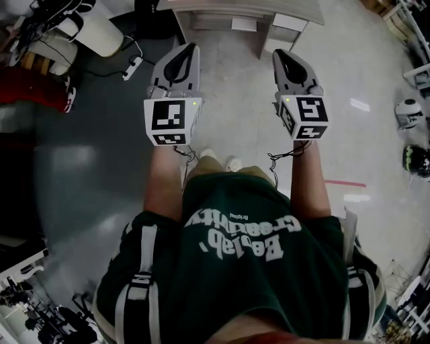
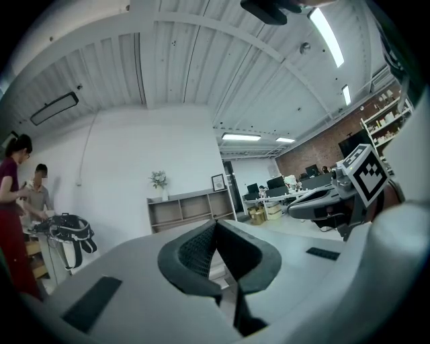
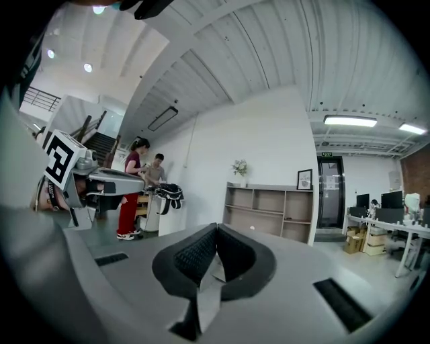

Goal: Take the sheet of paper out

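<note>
The left gripper [image 1: 190,50] and the right gripper [image 1: 279,55] are both held level in front of the standing person [image 1: 242,262], side by side and well apart. Both point toward 12 o'clock in the head view. Each gripper's own view shows its two dark ribbed pads pressed together with nothing between them, so both tools are closed and empty.

The sheet of paper is not visible in any view, so neither its place nor its long axis can be told. The nearest likely spot is the pale piece of furniture [image 1: 248,10] at 12 o'clock, just beyond both sets of tips, with bare grey floor [image 1: 228,94] between it and the person's shoes. It spans the gap between the two grippers, and its lower right corner lies closest to the right gripper, which probably has the shorter reach.

Both gripper views look toward an open shelf unit [image 3: 269,208] against a white wall. No loose sheet can be made out on it.

The jaws would have to open before any grasp.
</note>
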Motion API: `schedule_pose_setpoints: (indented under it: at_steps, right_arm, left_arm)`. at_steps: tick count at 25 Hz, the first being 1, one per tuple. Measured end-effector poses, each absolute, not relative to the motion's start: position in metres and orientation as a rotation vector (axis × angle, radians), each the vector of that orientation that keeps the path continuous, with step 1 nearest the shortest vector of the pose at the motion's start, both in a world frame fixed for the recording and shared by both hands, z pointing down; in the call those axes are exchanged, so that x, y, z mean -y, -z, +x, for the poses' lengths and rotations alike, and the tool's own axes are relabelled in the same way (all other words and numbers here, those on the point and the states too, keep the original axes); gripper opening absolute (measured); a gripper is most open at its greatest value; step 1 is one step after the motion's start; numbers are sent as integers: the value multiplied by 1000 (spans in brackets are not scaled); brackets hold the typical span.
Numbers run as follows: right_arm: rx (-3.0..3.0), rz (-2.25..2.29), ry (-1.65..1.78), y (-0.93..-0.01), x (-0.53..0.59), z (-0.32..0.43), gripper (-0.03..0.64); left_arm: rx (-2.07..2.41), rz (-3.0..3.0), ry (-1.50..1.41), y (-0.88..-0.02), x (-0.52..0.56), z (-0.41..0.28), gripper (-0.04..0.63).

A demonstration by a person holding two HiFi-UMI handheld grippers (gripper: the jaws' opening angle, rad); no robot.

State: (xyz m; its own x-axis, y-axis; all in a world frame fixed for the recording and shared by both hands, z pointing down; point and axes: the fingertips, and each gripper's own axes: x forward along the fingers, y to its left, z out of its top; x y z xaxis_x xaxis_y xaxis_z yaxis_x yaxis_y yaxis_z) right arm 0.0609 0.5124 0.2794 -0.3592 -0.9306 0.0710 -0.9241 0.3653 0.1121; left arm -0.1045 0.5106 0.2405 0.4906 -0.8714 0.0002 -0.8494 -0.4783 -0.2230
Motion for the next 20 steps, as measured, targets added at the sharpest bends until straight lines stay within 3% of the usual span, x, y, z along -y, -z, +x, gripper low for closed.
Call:
schedule_pose_setpoints:
  at_steps: [20]
  right_arm:
    - [2494, 1710, 87, -284, -484, 77, 34]
  left_arm:
    - [-1445, -2557, 167, -246, -475, -84, 19]
